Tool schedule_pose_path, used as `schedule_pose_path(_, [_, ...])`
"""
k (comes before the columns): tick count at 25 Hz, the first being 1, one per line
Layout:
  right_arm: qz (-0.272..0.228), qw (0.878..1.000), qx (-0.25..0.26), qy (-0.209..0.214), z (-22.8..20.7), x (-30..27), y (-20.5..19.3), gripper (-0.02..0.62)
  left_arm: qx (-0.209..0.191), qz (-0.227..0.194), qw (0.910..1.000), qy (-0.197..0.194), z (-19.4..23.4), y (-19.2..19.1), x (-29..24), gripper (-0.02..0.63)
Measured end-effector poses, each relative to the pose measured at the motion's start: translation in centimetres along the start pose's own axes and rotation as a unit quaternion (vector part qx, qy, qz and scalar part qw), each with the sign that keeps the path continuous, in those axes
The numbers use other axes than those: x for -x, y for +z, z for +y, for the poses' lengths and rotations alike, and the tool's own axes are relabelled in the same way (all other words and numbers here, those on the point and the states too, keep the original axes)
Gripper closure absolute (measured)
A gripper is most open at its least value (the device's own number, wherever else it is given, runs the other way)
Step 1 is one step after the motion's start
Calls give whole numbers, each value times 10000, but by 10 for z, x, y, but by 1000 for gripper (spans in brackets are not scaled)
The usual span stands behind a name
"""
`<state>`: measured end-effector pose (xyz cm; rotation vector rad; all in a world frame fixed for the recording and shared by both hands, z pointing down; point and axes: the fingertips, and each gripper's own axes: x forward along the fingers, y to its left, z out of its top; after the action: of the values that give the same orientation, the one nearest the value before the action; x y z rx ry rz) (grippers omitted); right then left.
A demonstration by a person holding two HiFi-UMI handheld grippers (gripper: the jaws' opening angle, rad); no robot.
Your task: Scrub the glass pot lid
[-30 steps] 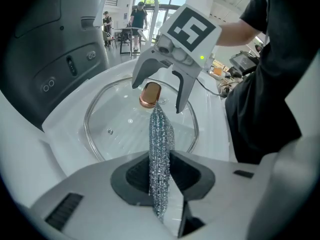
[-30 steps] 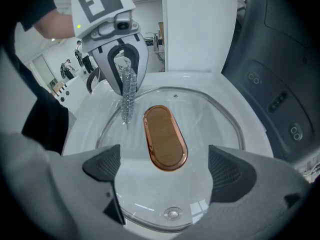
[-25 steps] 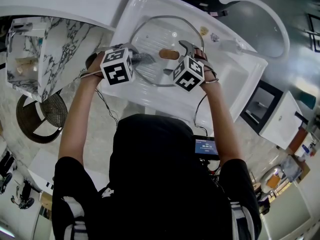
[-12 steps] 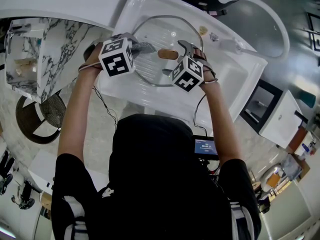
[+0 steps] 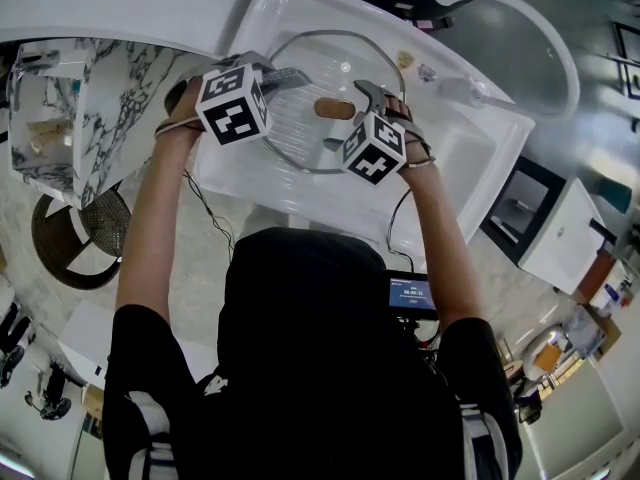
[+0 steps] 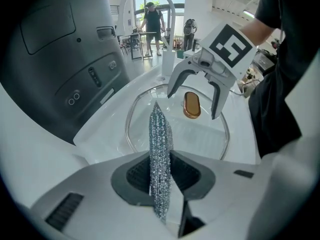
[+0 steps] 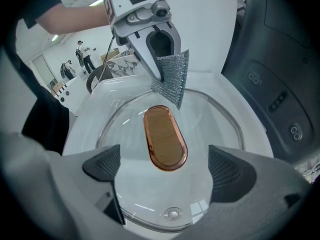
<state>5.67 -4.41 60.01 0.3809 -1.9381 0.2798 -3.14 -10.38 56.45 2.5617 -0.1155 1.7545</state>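
Note:
A round glass pot lid (image 5: 320,68) with a brown oval handle (image 5: 335,108) lies in the white sink (image 5: 480,158). My left gripper (image 5: 275,76) is shut on a silver mesh scrubber (image 5: 292,76) over the lid's left part. In the left gripper view the scrubber (image 6: 160,149) stands on edge between the jaws, with the lid (image 6: 150,129) beyond it. My right gripper (image 5: 350,116) is open, its jaws standing either side of the handle. The right gripper view shows the handle (image 7: 165,136) between the open pads (image 7: 102,164), and the left gripper's scrubber (image 7: 172,76) just past it.
An arched white faucet (image 5: 520,13) rises at the sink's far right. A marble-patterned counter (image 5: 110,98) stands to the left, with a dark round basket (image 5: 75,233) on the floor below it. A person (image 6: 152,16) stands far off.
My left gripper has carried the scrubber away from me toward the lid's far left rim. The right gripper has stayed over the handle, open.

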Motion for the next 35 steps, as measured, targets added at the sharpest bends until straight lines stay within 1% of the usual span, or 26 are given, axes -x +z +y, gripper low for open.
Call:
schedule_pose_path(4, [5, 10000, 4, -10, 0, 0, 0, 100, -17, -14, 9997, 255, 10, 3, 1, 526])
schedule_pose_path(7, [9, 10000, 7, -14, 0, 1, 0, 100, -38, -84, 9981, 612, 22, 10, 0, 528])
schedule_pose_path(10, [0, 10000, 9, -19, 0, 0, 0, 100, -188, -118, 9953, 948, 29, 17, -3, 528])
schedule_pose_path(13, [-12, 10000, 5, -9, 0, 0, 0, 100, -328, -115, 9925, 1171, 33, 21, -7, 528])
schedule_pose_path(19, [-21, 10000, 2, 9, 0, 1, -1, 100, -640, -121, 9874, 1441, 32, 23, -8, 528])
schedule_pose_path(26, [-19, 10000, 8, 0, 0, 1, 0, 100, -905, -157, 9811, 1702, 15, 20, -11, 528])
schedule_pose_path(35, [-10, 10000, 0, 6, 0, 1, 0, 100, -1062, -147, 9770, 1844, -2, 13, -10, 528])
